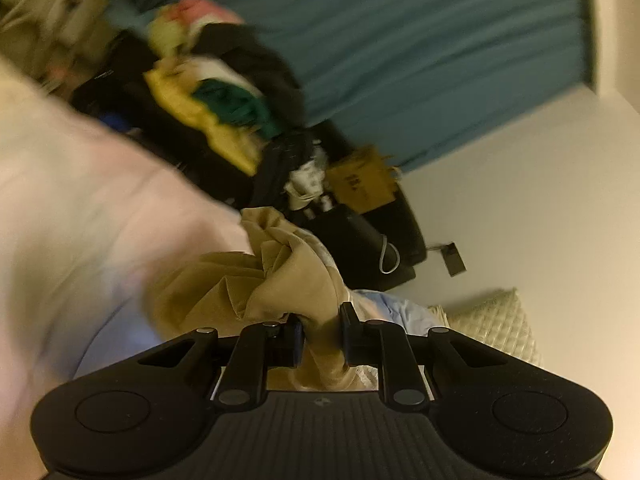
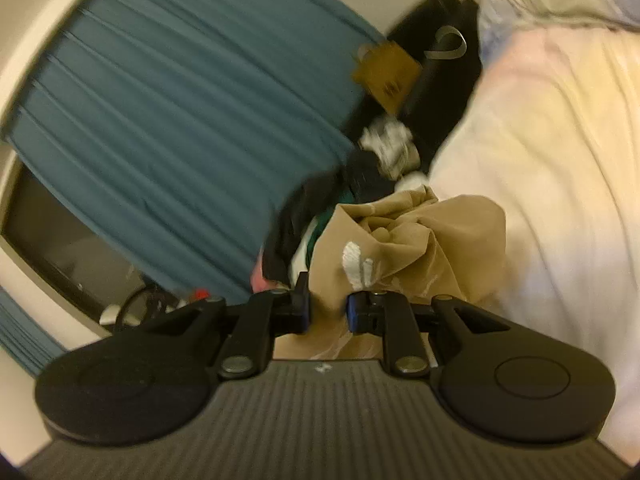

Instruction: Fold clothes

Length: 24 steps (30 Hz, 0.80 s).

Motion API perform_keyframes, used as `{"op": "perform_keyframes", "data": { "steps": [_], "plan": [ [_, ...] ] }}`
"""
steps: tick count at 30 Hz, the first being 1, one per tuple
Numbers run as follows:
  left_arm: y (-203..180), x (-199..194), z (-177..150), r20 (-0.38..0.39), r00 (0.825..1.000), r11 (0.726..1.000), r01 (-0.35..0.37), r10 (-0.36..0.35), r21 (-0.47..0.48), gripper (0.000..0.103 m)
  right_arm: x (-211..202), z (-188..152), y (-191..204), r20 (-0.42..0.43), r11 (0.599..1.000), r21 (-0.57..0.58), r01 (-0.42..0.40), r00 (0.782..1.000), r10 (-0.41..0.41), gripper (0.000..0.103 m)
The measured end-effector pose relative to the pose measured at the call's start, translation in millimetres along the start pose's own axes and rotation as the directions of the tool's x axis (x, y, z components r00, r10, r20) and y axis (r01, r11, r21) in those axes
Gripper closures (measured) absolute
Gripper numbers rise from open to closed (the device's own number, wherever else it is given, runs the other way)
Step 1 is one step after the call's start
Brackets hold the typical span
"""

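A: What is the left claw (image 1: 322,334) gripping?
B: It is pinching a bunched tan garment (image 1: 280,280).
A: And beyond the garment?
B: A heap of clothes (image 1: 208,96) is lying before the teal curtain (image 1: 420,52).

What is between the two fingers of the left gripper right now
A bunched fold of the tan garment sits between the fingers of the left gripper, shown in the left wrist view. The right gripper pinches the same cloth.

I'm in a home bedroom: pleated teal curtain (image 1: 420,40) at twelve o'clock, heaped mixed-colour clothes (image 1: 208,92) at ten, pale bed sheet (image 2: 560,160) at two.
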<state>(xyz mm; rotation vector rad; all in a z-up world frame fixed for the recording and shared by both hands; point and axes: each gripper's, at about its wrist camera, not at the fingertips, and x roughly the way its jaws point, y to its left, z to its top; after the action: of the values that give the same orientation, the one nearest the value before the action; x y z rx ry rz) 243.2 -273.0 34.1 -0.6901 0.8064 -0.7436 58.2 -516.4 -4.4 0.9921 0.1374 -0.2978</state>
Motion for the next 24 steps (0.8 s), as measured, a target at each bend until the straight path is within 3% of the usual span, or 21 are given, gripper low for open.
{"op": "perform_keyframes", "data": {
  "steps": [1, 5, 12, 16, 20, 24],
  "plan": [
    [6, 11, -7, -0.001, 1.0, 0.999, 0.013, -0.013, 0.044, 0.083, 4, -7, -15, -0.016, 1.0, -0.007, 0.02, 1.0, -0.02, 0.083],
    [56, 42, -52, -0.096, 0.993, 0.994, -0.065, 0.074, 0.092, 0.084, 16, -36, -70, -0.082, 0.995, -0.028, 0.096, 0.992, -0.098, 0.083],
    [89, 38, -98, -0.149, 0.974, 0.957, -0.13, 0.173, 0.259, 0.079, -1, -90, -127, -0.205, 0.982, 0.013, 0.19, 0.961, -0.183, 0.082],
    [73, 20, -98, -0.136, 0.961, 0.921, -0.181, 0.24, 0.346, 0.049, -9, -84, -116, -0.242, 0.97, 0.023, 0.243, 0.943, -0.231, 0.08],
    [40, -18, -94, -0.104, 0.96, 0.885, -0.193, 0.259, 0.424, 0.043, -33, -77, -85, -0.27, 0.962, -0.039, 0.271, 0.924, -0.271, 0.08],
    [-5, -66, -91, -0.039, 0.971, 0.852, -0.187, 0.236, 0.489, 0.031, -72, -69, -34, -0.223, 0.96, -0.166, 0.227, 0.939, -0.261, 0.08]
  ]
}}
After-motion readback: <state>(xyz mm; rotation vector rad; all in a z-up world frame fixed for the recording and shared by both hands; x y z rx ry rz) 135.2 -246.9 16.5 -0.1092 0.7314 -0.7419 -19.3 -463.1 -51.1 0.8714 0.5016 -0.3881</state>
